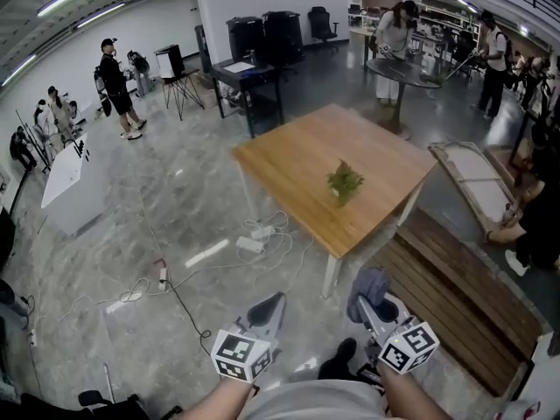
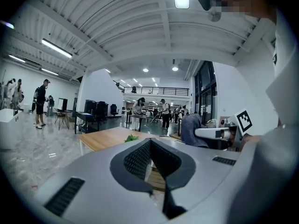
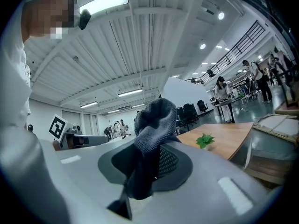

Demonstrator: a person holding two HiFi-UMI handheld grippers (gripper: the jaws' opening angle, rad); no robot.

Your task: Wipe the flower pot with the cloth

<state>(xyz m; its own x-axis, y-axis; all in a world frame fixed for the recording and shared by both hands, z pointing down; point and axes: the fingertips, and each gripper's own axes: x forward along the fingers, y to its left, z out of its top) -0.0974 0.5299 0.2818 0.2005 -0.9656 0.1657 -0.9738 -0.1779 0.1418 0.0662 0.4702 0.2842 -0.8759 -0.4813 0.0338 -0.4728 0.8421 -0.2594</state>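
A small flower pot with a green plant [image 1: 345,183] stands near the middle of a wooden table [image 1: 289,156], well ahead of both grippers. It shows small in the left gripper view as the plant [image 2: 131,137] and in the right gripper view as the plant [image 3: 204,140]. My right gripper [image 1: 366,296] is shut on a grey-blue cloth [image 1: 371,283], which bulges up between its jaws [image 3: 154,125]. The cloth [image 2: 191,130] also shows in the left gripper view. My left gripper [image 1: 273,305] is shut and holds nothing. Both are held low, short of the table.
Cables and a power strip [image 1: 249,244] lie on the floor by the table's near-left leg. Wooden slats [image 1: 455,296] lie on the floor at right. A white table [image 1: 63,175] stands at left, dark desks and chairs [image 1: 254,55] behind. Several people stand around.
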